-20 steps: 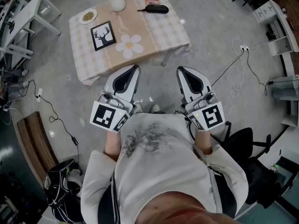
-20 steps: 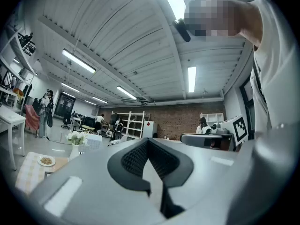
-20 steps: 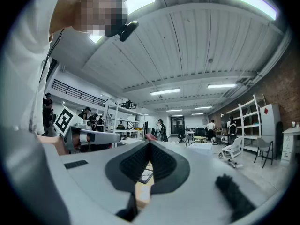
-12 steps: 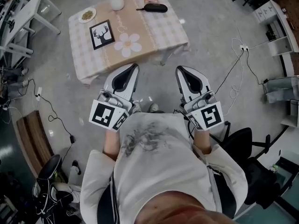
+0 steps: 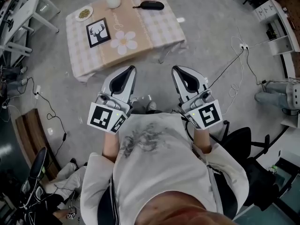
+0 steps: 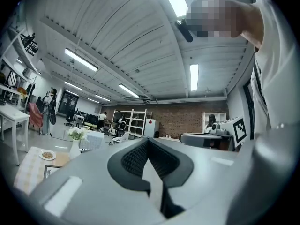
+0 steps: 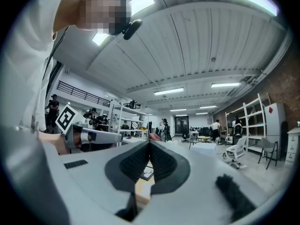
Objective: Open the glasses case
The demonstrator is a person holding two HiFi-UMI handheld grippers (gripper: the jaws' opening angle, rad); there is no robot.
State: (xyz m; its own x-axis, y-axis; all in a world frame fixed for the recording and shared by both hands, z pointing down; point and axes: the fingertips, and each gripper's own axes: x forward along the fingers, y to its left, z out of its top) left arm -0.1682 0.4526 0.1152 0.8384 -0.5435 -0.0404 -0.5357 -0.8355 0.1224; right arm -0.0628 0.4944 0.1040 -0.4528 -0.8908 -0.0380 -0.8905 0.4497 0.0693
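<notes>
Glasses case [image 5: 149,5] lies on the far table [image 5: 159,29], well apart from the left gripper [image 5: 131,68] and right gripper [image 5: 174,68], whose fingers [image 6: 136,156] are together and empty, so I judge the approach comes first.

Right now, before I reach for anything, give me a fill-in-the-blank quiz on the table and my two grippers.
1. The glasses case on the table is ____ in colour.
2. The framed picture shows a ____ head.
3. The left gripper and the right gripper both have their jaws ____, with nothing between them.
4. The case's lid is ____.

Missing words: black; deer; shut; closed
</notes>
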